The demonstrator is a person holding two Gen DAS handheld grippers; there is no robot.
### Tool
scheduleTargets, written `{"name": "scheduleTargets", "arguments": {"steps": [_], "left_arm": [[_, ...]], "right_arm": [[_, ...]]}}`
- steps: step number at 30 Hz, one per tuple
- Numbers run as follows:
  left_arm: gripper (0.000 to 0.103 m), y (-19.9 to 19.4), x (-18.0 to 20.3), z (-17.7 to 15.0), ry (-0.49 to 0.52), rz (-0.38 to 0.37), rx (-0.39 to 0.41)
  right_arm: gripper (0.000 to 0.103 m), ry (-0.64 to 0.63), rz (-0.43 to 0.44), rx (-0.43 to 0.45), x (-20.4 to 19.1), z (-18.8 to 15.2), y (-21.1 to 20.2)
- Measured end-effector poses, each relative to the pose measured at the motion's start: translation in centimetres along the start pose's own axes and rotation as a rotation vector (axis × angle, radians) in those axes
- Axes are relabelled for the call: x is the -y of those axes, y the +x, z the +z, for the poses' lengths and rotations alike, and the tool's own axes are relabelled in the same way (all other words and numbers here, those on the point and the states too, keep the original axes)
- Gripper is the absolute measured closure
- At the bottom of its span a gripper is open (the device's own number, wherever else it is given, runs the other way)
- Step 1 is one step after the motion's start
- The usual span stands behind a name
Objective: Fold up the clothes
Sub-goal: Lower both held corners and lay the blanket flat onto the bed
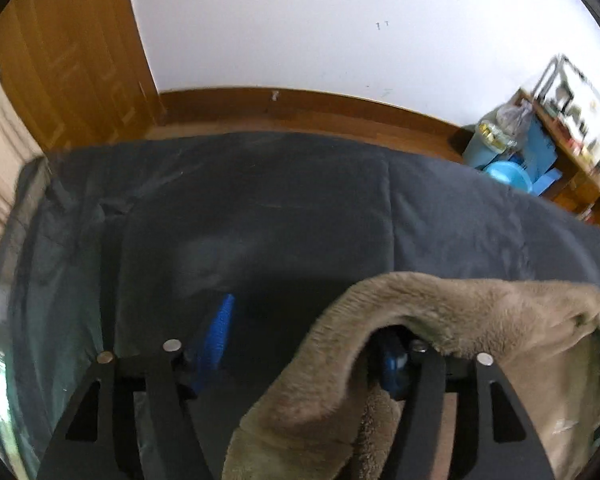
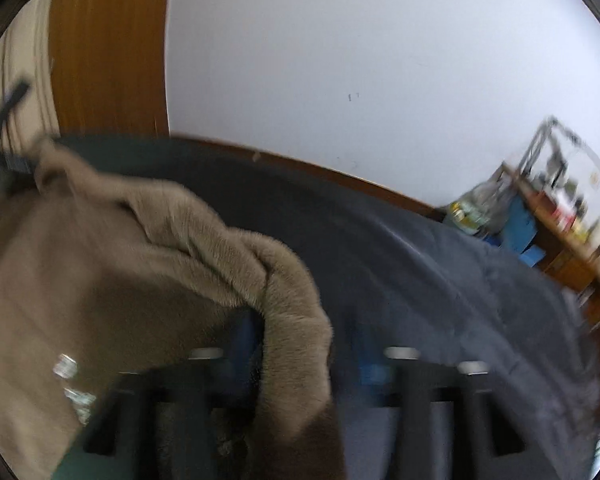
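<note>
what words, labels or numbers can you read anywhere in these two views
None can be read.
Cluttered shelf: packages and papers on it, all too blurred and small to read.
White wall: two tiny dark marks, not legible as characters.
Brown fleece garment: no tag or print visible.
Dark bedspread: plain.

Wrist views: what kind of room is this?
Probably a bedroom in a home: a bed under a dark grey cover, wooden floor, and a cluttered wooden shelf by the white wall.
</note>
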State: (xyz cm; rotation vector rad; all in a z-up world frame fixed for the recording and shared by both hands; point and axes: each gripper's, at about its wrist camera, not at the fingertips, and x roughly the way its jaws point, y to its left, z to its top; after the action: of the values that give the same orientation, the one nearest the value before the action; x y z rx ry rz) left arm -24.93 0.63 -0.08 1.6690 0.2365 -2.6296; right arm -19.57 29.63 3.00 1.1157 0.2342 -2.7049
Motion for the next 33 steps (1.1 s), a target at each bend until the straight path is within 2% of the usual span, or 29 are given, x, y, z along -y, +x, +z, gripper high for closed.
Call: {"name": "scheduleTargets", "arguments": {"steps": [3, 6, 9, 12, 13, 16, 19, 22, 23, 26, 29, 31, 33], "left_arm": [[0.031, -0.6, -1.4, -0.4, -0.078, -0.107, -0.031], [0.030, -2.3, -1.1, -1.4, -0.039, -0.115, -0.011], [0.026, -3.8, -0.5, -2.5, 0.010, -0.122, 0.013], [0.025, -5.7, 0.4, -3.4, 0.054, -0.173, 0.027], [0.025, -6.1, 0.8, -3.6, 0.073, -0.189, 0.029], [0.024, -6.1, 2.4, -4.0, 0.142, -0.244, 0.013], [0.024, -4.0, 3.6, -3.3, 0.166, -0.292, -0.058], [0.024, -1.4, 4.7, -2.9, 0.193, -0.290, -0.119], [0.023, -1.0, 5.2, -2.8, 0.201, -0.281, -0.117], [0.023, -1.1, 5.7, -1.0, 0.177, -0.256, -0.048], [0.023, -1.1, 4.5, 0.8, 0.137, -0.180, 0.065], [0.023, -1.1, 3.6, 1.2, 0.119, -0.164, 0.083], [0.023, -1.3, 2.9, 0.9, 0.119, -0.181, 0.083]], "right_arm": [[0.025, 0.074, 0.079, 0.065, 1.4, 0.8, -2.3], [0.025, 0.093, 0.119, 0.105, 1.9, 2.2, -4.1], [0.025, 0.066, 0.253, 0.087, 1.2, 3.1, -3.3], [0.025, 0.043, 0.374, 0.017, -3.9, 3.7, -4.1], [0.025, 0.037, 0.388, -0.005, -4.7, 3.8, -3.5], [0.025, 0.031, 0.392, -0.064, -5.9, 4.0, -1.0], [0.025, 0.061, 0.377, -0.123, -5.1, 4.3, 1.9], [0.025, 0.086, 0.376, -0.181, -4.4, 4.5, 4.2], [0.025, 0.091, 0.370, -0.180, -4.4, 4.6, 4.6], [0.025, 0.094, 0.338, -0.115, -4.1, 5.8, 5.0], [0.025, 0.128, 0.244, -0.005, -3.1, 7.4, 5.4], [0.025, 0.167, 0.218, 0.028, -2.3, 7.9, 5.8], [0.025, 0.175, 0.228, 0.015, -1.9, 7.3, 5.6]]}}
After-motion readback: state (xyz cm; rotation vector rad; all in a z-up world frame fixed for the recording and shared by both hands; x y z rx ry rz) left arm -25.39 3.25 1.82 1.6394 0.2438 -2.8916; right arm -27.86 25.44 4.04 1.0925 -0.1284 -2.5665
